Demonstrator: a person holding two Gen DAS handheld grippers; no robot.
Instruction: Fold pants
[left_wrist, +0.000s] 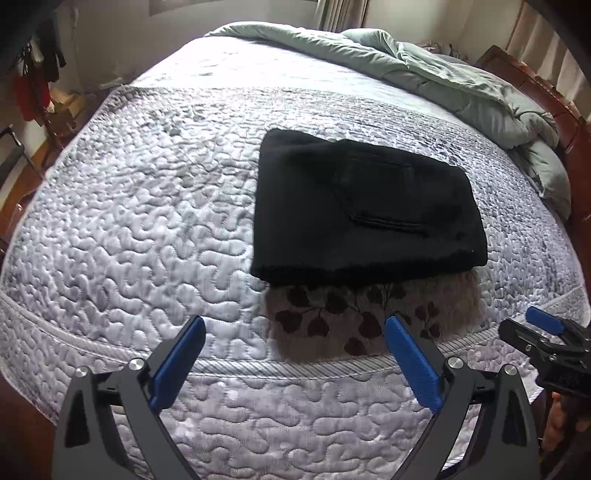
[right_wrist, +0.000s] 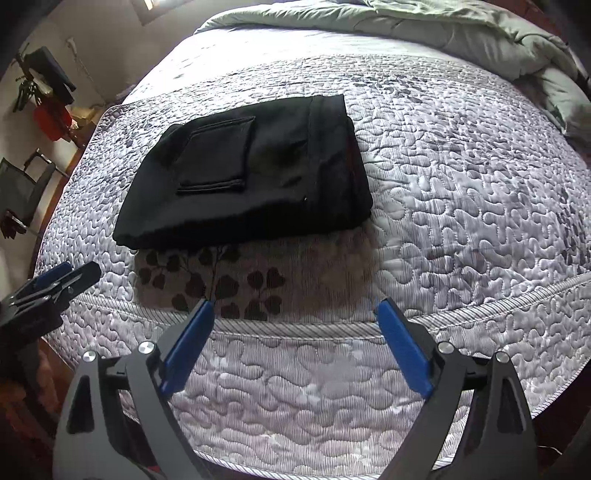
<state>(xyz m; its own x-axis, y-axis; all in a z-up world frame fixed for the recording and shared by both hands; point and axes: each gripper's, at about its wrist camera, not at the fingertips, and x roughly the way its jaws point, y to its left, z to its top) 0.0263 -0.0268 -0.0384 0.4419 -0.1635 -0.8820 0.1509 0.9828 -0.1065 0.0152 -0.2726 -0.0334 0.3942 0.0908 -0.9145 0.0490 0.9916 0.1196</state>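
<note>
Black pants (left_wrist: 365, 210) lie folded into a compact rectangle on the quilted bed, a back pocket facing up; the right wrist view shows the same pants (right_wrist: 251, 173) left of centre. My left gripper (left_wrist: 295, 325) is open above the bed's near edge, well short of the pants, with nothing between its blue pads. My right gripper (right_wrist: 295, 308) is also open and holds nothing, over the near edge below the pants. Each gripper shows at the side of the other's view: the right gripper (left_wrist: 532, 328) at the right edge, the left gripper (right_wrist: 79, 271) at the left edge.
A lavender quilted bedspread (left_wrist: 147, 229) covers the bed. A leaf-patterned cloth (left_wrist: 347, 314) lies under the pants' near edge. A rumpled green duvet (left_wrist: 461, 85) is heaped at the far side by a wooden headboard (left_wrist: 554, 96). Clothes (left_wrist: 33, 85) hang at the left.
</note>
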